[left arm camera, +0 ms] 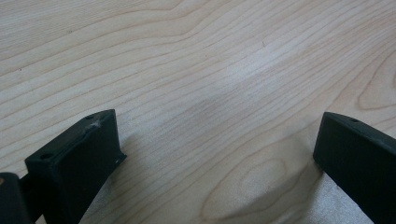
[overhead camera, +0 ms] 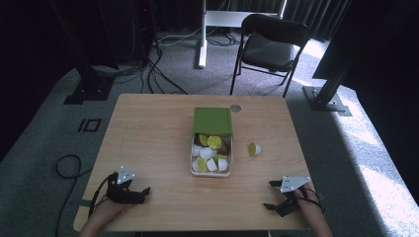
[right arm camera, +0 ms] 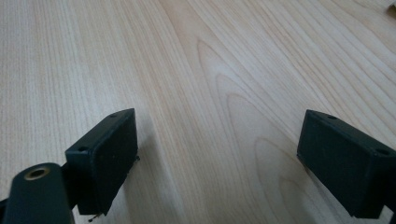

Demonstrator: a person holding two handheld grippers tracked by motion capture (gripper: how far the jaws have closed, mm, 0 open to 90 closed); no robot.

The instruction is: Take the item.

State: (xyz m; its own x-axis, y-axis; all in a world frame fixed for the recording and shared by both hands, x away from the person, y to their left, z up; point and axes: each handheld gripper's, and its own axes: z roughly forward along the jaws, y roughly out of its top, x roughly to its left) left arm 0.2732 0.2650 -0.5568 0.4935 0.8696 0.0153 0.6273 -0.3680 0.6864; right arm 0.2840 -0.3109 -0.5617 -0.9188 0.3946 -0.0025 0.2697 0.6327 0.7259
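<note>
A white box (overhead camera: 194,169) with a raised green lid (overhead camera: 212,121) stands mid-table, holding several white and lime-topped capsules (overhead camera: 211,154). One lime-topped capsule (overhead camera: 254,148) lies loose on the wood just right of the box. My left gripper (overhead camera: 143,192) rests at the near left edge, open, with bare wood between its jaws; its fingers (left arm camera: 79,161) frame nothing. My right gripper (overhead camera: 271,194) sits at the near right edge, open too, its fingers (right arm camera: 105,156) wide apart over bare wood.
The wooden table (overhead camera: 148,133) has a small round grommet (overhead camera: 235,107) near its far edge. Beyond it stand a black folding chair (overhead camera: 269,47), a white desk leg (overhead camera: 201,34) and loose cables (overhead camera: 148,69) on grey carpet.
</note>
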